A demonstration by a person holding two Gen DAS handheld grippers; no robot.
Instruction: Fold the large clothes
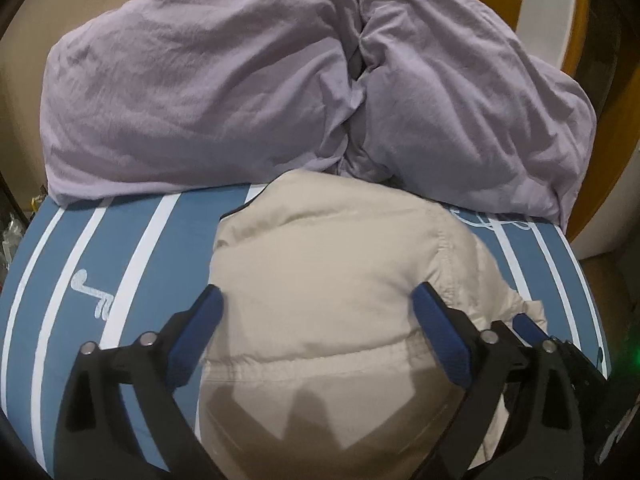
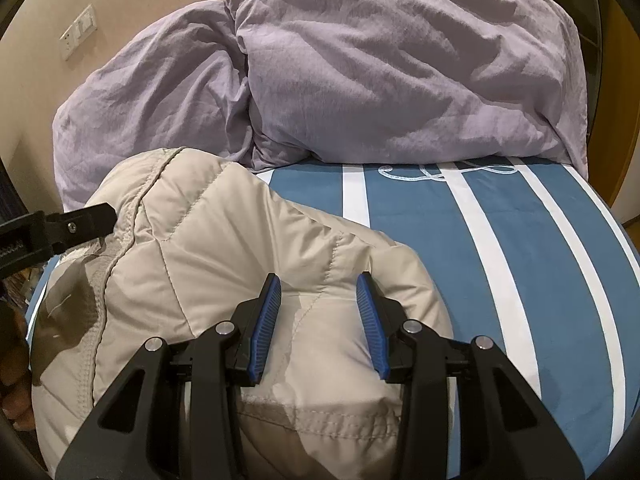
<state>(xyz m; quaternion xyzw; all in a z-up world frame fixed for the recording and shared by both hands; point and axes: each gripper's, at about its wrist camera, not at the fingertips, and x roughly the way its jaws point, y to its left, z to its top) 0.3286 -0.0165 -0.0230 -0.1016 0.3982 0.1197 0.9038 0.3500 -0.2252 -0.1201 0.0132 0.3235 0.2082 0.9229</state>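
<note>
While both grippers gape over jacket [image 1: 320,280] — wall switch [image 2: 79,32] right-view only.

left gripper [image 1: 318,300]: black frame, silver screws | right gripper [image 2: 318,286]: ribbed blue fingers [image 2: 264,328]

no legible txt, labels or nos. anywhere, bedsheet [image 1: 168,248] has only white embroidered motifs, no words

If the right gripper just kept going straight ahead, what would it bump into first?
Most likely the beige puffy jacket: the right gripper is open right over it. Beyond lie the striped blue sheet and the purple duvet, though depth is hard to judge.
</note>
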